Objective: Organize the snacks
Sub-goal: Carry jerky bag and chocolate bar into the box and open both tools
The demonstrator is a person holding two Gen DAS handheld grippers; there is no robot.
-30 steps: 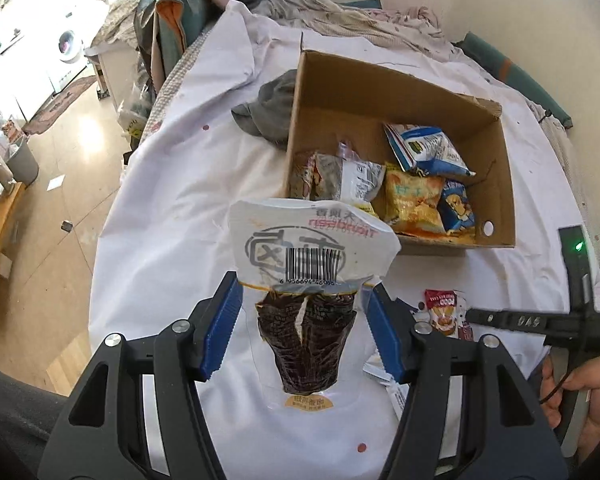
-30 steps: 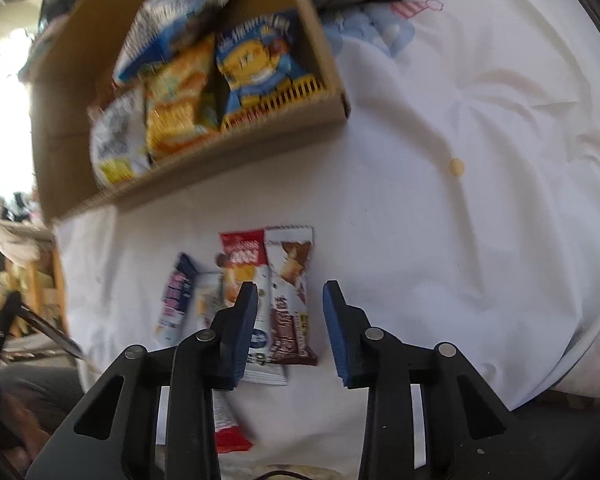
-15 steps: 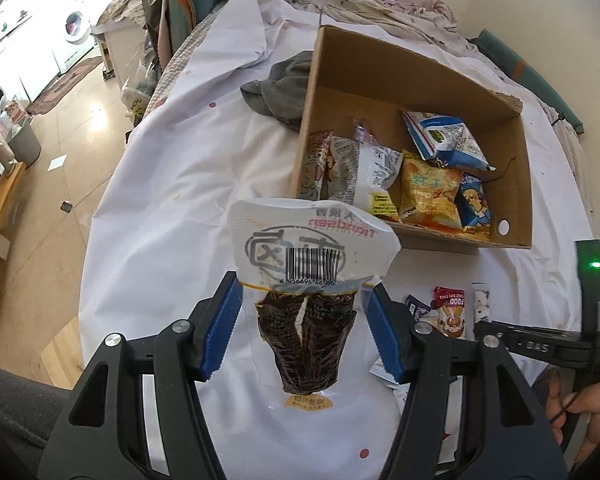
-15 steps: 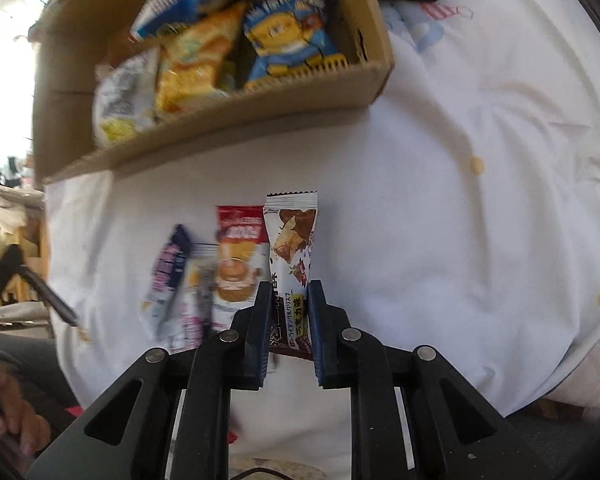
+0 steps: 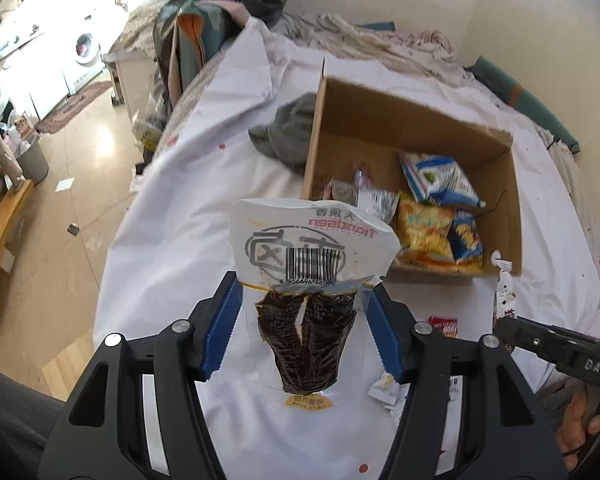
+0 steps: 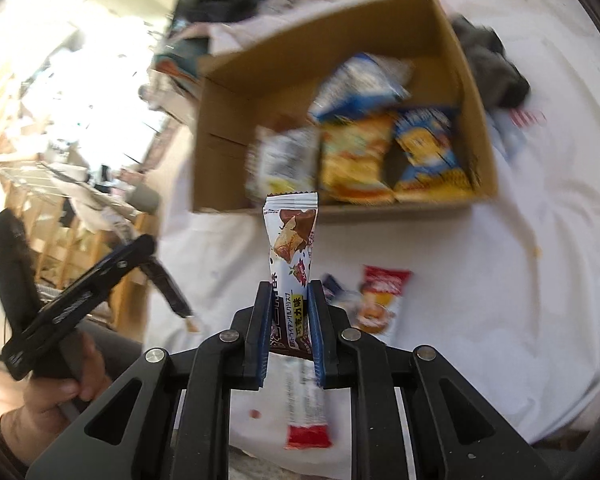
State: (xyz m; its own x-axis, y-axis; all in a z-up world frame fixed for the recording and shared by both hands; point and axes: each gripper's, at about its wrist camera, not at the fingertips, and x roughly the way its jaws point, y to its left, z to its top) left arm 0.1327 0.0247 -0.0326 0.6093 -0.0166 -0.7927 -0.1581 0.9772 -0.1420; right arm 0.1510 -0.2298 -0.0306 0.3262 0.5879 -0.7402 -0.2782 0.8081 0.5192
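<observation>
Home bedroom, sheeted bed (image 5: pixel 188 208), piled clothes (image 5: pixel 220 12), washing machine (image 5: pixel 87 46) beyond

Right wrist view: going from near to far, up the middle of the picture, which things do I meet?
Red-ended packet on the sheet → right gripper, shut on the chocolate wafer bar → front wall of the cardboard box → snack bags inside it → back wall of the box.

The box (image 5: pixel 384 120) is matt brown cardboard on a white, creased cloth sheet (image 5: pixel 188 216). The packets (image 6: pixel 364 152) inside it are glossy plastic film. Beside the box lies a soft grey cloth (image 5: pixel 290 136). The floor (image 5: pixel 56 216) shines.
</observation>
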